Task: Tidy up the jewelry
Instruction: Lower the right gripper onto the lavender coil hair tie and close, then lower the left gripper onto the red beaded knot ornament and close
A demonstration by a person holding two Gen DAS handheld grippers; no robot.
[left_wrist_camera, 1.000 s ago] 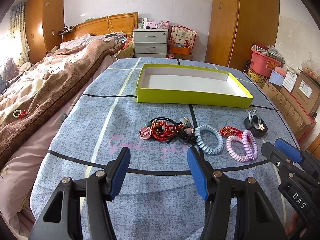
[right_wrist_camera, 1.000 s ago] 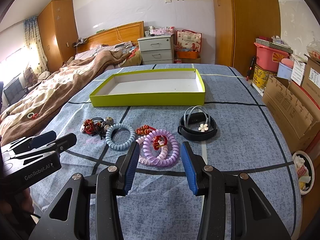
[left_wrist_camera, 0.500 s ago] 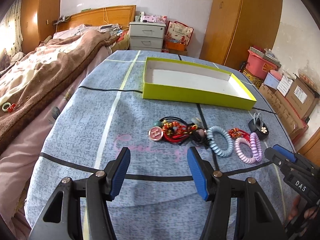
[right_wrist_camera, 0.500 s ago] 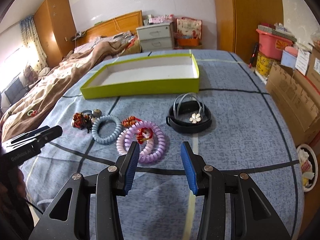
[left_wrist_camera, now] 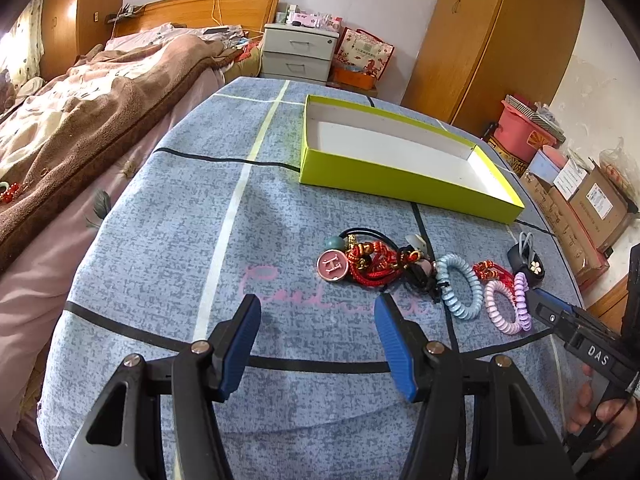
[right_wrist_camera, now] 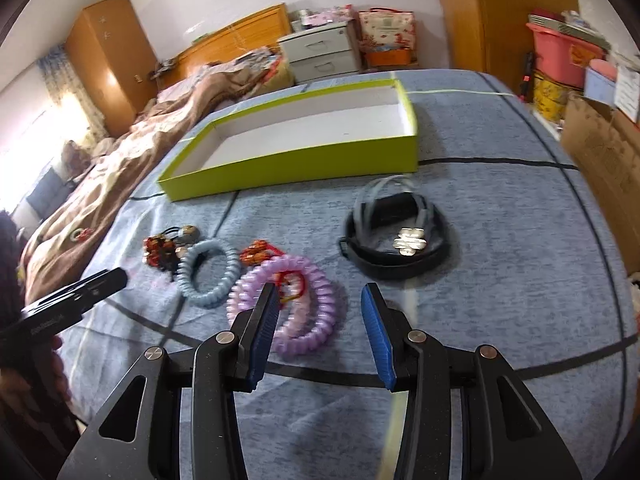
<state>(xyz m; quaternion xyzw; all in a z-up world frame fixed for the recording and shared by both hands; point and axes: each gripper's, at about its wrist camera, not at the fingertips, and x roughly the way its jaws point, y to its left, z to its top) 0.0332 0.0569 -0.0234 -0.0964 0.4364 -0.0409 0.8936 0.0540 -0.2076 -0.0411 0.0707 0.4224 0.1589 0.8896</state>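
Observation:
A yellow-green tray [left_wrist_camera: 408, 186] [right_wrist_camera: 304, 164] with a white, empty inside lies on the blue cloth. Nearer lies a row of jewelry: a pink round charm with red cords [left_wrist_camera: 332, 265] [right_wrist_camera: 160, 249], a light blue spiral band [left_wrist_camera: 458, 290] [right_wrist_camera: 208, 276], pink and purple spiral bands [left_wrist_camera: 508, 306] [right_wrist_camera: 308, 312], and a black band with a white flower [left_wrist_camera: 532, 268] [right_wrist_camera: 400, 248]. My left gripper [left_wrist_camera: 316, 344] is open, above the cloth short of the charm. My right gripper [right_wrist_camera: 318, 330] is open, just over the near edge of the purple bands.
The cloth-covered table [left_wrist_camera: 180, 240] drops off at the left beside a bed with a brown blanket [left_wrist_camera: 80, 120]. Cardboard boxes [left_wrist_camera: 592, 208] and a pink bin [right_wrist_camera: 556, 52] stand at the right. A grey nightstand [left_wrist_camera: 298, 54] and wardrobes stand behind.
Both grippers have moved forward toward the jewelry and turned. The right gripper has come close over the purple spiral bands. The jaws stay open. The jewelry has not moved.

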